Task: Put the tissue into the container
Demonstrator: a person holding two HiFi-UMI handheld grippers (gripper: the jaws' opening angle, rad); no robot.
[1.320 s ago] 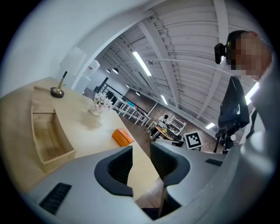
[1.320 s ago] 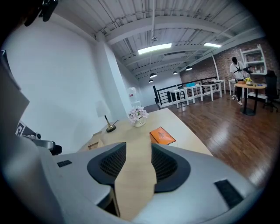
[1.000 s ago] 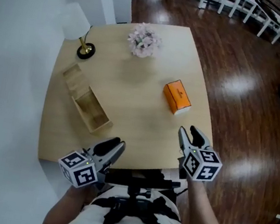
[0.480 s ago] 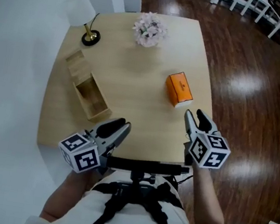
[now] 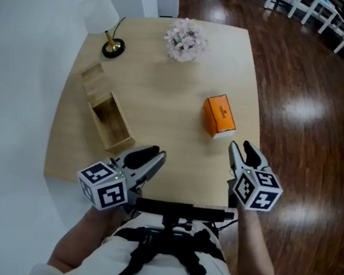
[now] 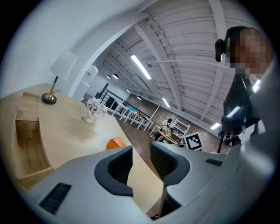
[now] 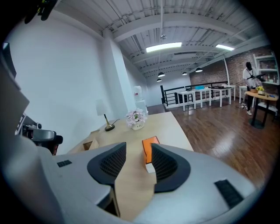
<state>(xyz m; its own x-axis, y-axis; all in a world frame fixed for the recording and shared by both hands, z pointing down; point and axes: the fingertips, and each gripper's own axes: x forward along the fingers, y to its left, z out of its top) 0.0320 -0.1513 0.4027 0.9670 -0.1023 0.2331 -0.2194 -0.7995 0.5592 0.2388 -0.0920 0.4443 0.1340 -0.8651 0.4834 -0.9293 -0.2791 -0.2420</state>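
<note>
You have two grippers in front of you, one in each hand, both low at the near edge of the bench [image 5: 165, 100]. Your left gripper [image 5: 149, 157] points up and to the right across the near edge. Its two jaws stand apart, and the gap shows only bench top and floor beyond. Your right gripper [image 5: 240, 148] sits at the near right corner with its two jaws apart as well, and nothing lies between them. In the right gripper view the tissue box shows through that gap, but it lies farther out on the bench and touches neither jaw. Each gripper carries one marker cube, so there are two cubes.

There are four things on the bench. The one orange tissue box [image 5: 219, 115] lies flat on the right half, near the right edge and just ahead of your right gripper. The one wooden container [image 5: 105, 111] lies on the left half, long and narrow, set at a slant with its open top facing up. It is well apart from the tissue box, so the tissue is not in the container yet. At the far left corner stands one lamp [image 5: 112, 43]. Near the middle of the far edge is one bunch of pale flowers [image 5: 186, 39]. Dark wooden floor [image 5: 306, 109] runs along the right side.
</note>
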